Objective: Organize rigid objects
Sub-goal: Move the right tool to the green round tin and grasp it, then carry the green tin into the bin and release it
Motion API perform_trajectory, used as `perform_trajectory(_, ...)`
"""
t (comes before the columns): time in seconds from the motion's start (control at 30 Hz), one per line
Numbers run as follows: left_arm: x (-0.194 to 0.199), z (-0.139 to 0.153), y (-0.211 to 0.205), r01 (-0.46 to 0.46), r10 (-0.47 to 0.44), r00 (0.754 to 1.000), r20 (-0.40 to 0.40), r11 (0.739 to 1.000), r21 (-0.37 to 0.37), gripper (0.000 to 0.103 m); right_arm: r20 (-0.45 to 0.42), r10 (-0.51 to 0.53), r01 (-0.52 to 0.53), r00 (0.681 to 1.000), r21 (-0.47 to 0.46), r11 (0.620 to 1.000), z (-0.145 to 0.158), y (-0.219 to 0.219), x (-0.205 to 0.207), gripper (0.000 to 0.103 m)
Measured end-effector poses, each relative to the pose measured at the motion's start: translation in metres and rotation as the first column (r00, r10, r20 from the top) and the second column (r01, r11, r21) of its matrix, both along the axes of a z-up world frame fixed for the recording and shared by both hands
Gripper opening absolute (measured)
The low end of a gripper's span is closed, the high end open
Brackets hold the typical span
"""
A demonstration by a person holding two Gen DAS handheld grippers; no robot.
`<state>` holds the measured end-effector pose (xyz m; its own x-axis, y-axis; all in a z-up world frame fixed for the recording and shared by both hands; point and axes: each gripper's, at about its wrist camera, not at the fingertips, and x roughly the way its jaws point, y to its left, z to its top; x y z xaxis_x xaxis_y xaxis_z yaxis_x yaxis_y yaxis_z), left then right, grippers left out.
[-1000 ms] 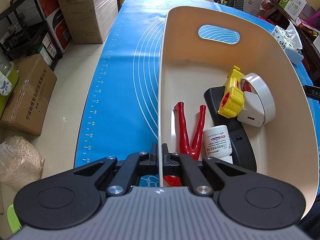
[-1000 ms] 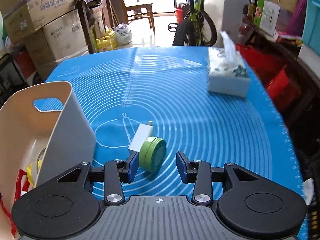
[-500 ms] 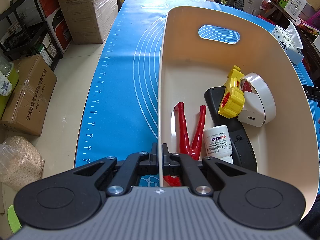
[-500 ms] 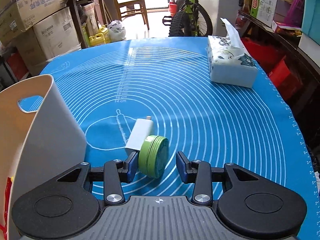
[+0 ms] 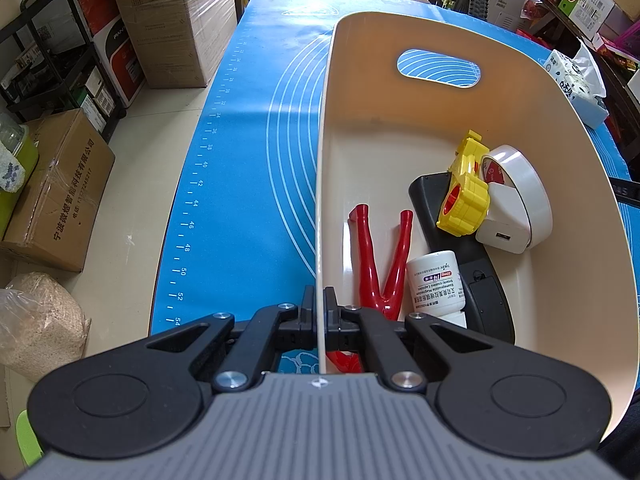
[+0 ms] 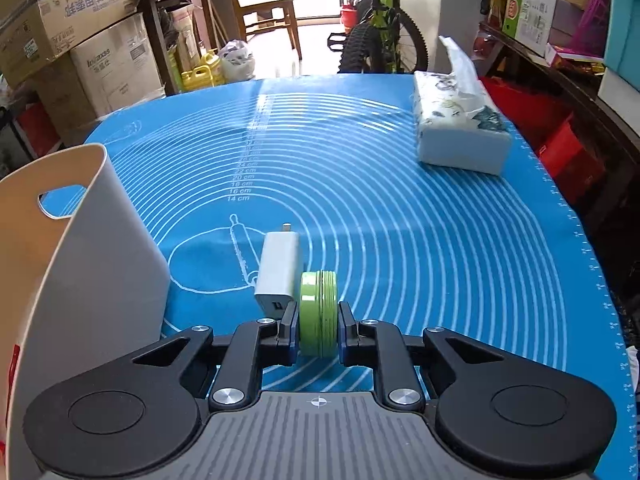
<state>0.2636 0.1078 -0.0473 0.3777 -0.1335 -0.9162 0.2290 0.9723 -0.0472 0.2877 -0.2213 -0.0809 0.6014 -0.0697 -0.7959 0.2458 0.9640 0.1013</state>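
Green tin (image 6: 318, 313) stands on its edge between the two fingers of the right tool (image 6: 318, 330), and both fingers press on its flat sides, so the tool is closed on it. It is low over the blue mat (image 6: 400, 220) that covers the tabletop; you cannot tell if the tin touches the mat. A white charger (image 6: 277, 273) lies flat on the mat just to the left of the tin, touching it or almost touching it. Farther left stands the cream bin (image 6: 100, 248), with a hole for a handle in its far wall. A tissue box (image 6: 456, 136) sits well apart, near the far right edge of the mat. The left tool (image 5: 320, 312) is pinched tight on the thin left wall of the cream bin (image 5: 320, 160), one finger inside and one outside. Inside the bin, close to that tool, lies a red clamp (image 5: 380, 256) with its two legs spread. Just to its right a small white bottle (image 5: 436, 284) lies against a flat black thing (image 5: 480, 292). On the black thing rests a yellow toy (image 5: 464, 192), and beside it a roll of white tape (image 5: 520, 188) stands on its edge with another white charger (image 5: 504, 220) leaning on it. Brown boxes (image 5: 176, 20) stand on the floor to the left of the tabletop.
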Motion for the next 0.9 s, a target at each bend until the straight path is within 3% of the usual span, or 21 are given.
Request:
perform_trajectory(0.47,0.0,0.0,0.001,-0.001,0.001,1.0,0.001,1.0,-0.002,0.004,0.126,0.015,-0.02,0.992,0.039,0.999,0.061,0.005,-0.044,0.028)
perform_trajectory(0.7,0.0,0.0,0.002,-0.003,0.003,1.0,0.002,1.0,-0.007,0.004,0.23,0.123,-0.132,0.965,0.023,0.991,0.1,0.044,-0.046,0.028)
perform_trajectory(0.9,-0.001,0.0,0.002,-0.003,0.003,1.0,0.003,1.0,-0.006,0.004,0.284,0.256,-0.276,0.924,0.031,0.961,0.12,0.095,-0.037,0.028)
